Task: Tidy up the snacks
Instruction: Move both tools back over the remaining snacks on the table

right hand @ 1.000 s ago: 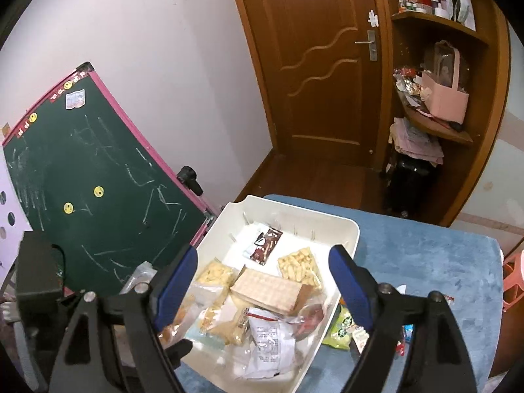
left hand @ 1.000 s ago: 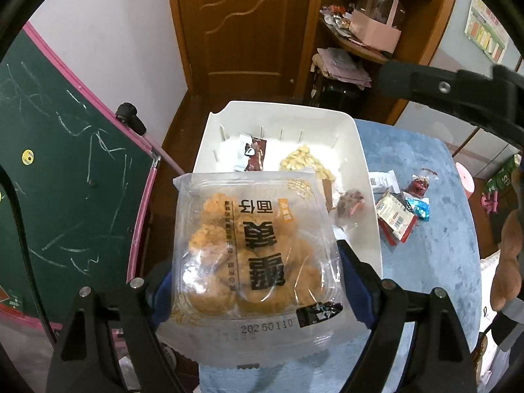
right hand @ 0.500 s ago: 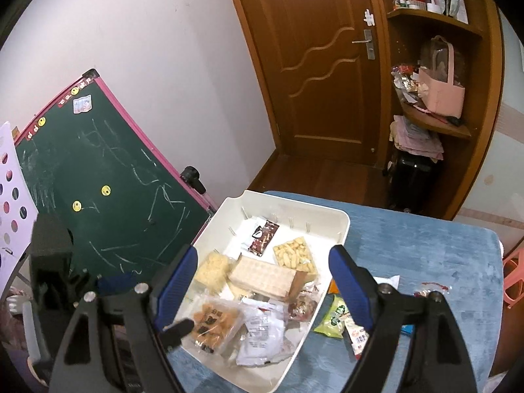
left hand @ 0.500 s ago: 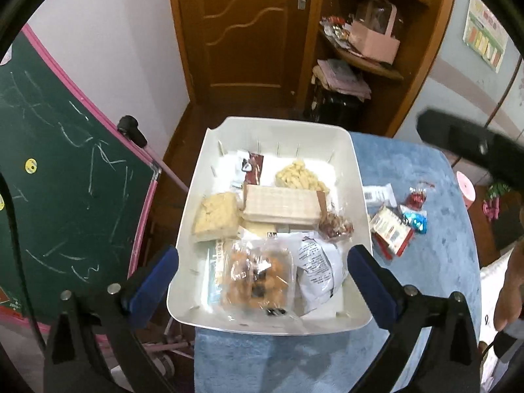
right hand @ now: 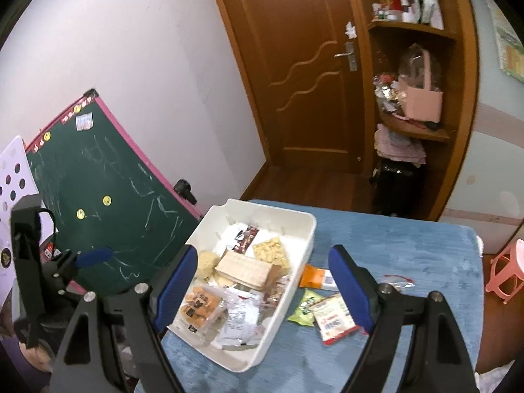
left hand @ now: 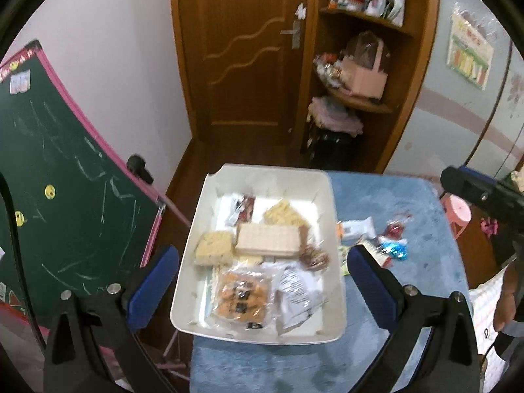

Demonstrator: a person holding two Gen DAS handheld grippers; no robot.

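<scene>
A white bin [left hand: 329, 193] [right hand: 306, 229] stands on the blue-covered table and holds several snack packs, among them a clear pack of orange cakes [left hand: 240, 294] [right hand: 199, 304] at its near end and a wafer pack [left hand: 268, 240] [right hand: 245, 270]. Loose snacks lie on the cloth right of the bin: a red-and-white packet [right hand: 334, 319], a green packet [right hand: 304, 308], a blue sweet [left hand: 394, 250]. My left gripper [left hand: 262, 288] is open and empty, high above the bin. My right gripper [right hand: 262, 290] is open and empty, above the bin's right side.
A green chalkboard with a pink frame [left hand: 65, 203] [right hand: 108, 177] leans left of the table. A wooden door [left hand: 242, 49] and corner shelves [right hand: 412, 124] stand behind. A pink stool [right hand: 507, 275] stands at the right. The table's blue cloth [right hand: 409, 245] extends right of the bin.
My left gripper opened and let the pack of orange cakes go into the bin's near end, then rose and drew back. My right gripper also lifted and shifted right.
</scene>
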